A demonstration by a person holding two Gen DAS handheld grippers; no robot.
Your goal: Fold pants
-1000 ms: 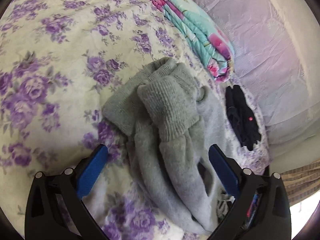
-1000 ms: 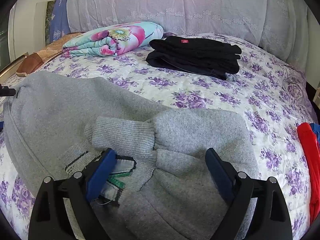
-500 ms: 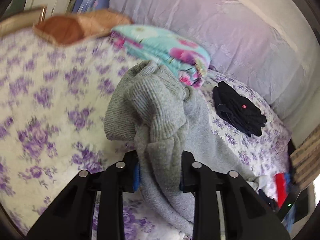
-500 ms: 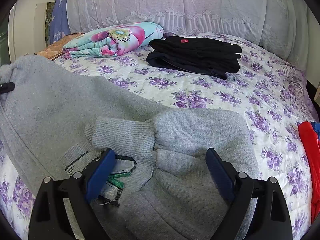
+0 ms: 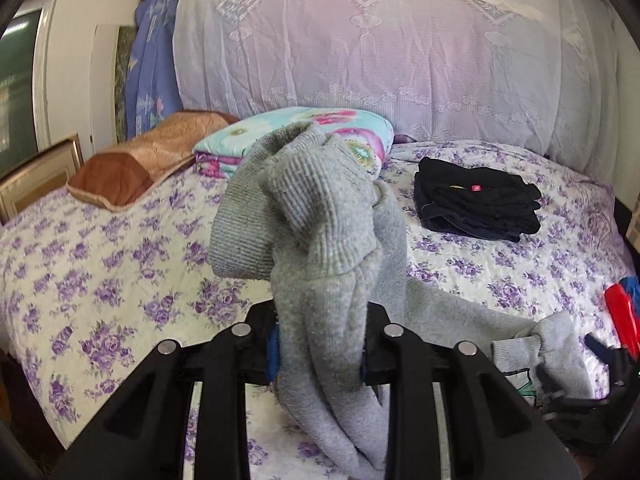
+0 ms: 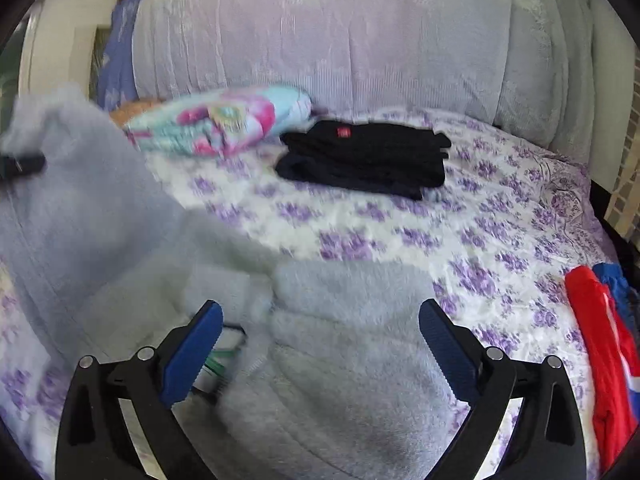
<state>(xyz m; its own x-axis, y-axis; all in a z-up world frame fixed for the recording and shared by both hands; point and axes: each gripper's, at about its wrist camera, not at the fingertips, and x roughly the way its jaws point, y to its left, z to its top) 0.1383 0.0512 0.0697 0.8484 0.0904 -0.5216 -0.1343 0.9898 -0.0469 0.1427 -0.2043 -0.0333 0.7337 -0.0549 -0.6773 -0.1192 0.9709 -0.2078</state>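
Note:
Grey fleece pants [image 5: 320, 240] with ribbed cuffs lie on a purple-flowered bed. My left gripper [image 5: 320, 344] is shut on a bunch of the leg ends, and the ribbed cuffs stand up above its jaws, lifted off the bed. In the right wrist view the pants [image 6: 340, 360] are blurred and spread under my right gripper [image 6: 320, 344], whose jaws are opening wide above the waist part, with fabric below them and nothing pinched. The raised leg part [image 6: 72, 184] shows at the left with the tip of the left gripper beside it.
A folded black garment [image 5: 476, 208] lies further back on the bed. A floral folded blanket [image 5: 304, 136] and a brown pillow [image 5: 144, 168] sit near the covered headboard [image 5: 380, 60]. Red and blue clothes [image 6: 600, 352] lie at the right edge.
My left gripper closed on the pants' leg ends and lifted them up, swinging round to face the headboard. The right gripper stayed in place and its jaws widened a little.

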